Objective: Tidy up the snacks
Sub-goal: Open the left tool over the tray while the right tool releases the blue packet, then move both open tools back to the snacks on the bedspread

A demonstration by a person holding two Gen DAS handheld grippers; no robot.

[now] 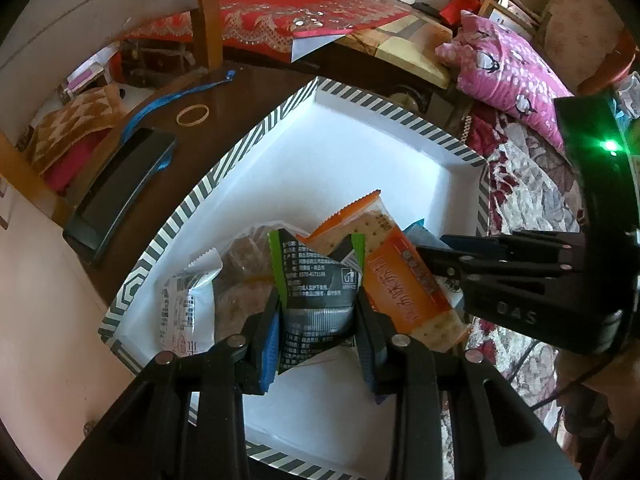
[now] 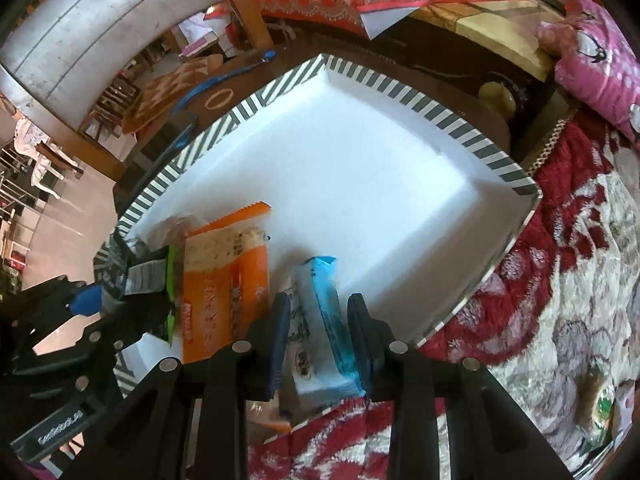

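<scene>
A white box (image 1: pixel 360 152) with a black-and-white striped rim holds several snack packs; it also shows in the right wrist view (image 2: pixel 360 168). My left gripper (image 1: pixel 318 316) is shut on a black and green snack pack (image 1: pixel 320 280) over the box's near end. An orange cracker pack (image 1: pixel 396 276) leans beside it, and a white pack (image 1: pixel 186 304) lies to the left. My right gripper (image 2: pixel 318 332) is shut on a blue and white snack pack (image 2: pixel 324 320) at the box's near edge. The orange pack (image 2: pixel 224 292) lies left of it.
The box rests on a dark wooden table (image 1: pixel 248 92) with a black phone (image 1: pixel 120 188), a rubber band (image 1: pixel 193 115) and a blue lanyard (image 1: pixel 160 104). A red and white blanket (image 2: pixel 560 300) lies to the right, with a pink pillow (image 1: pixel 508 72) behind it.
</scene>
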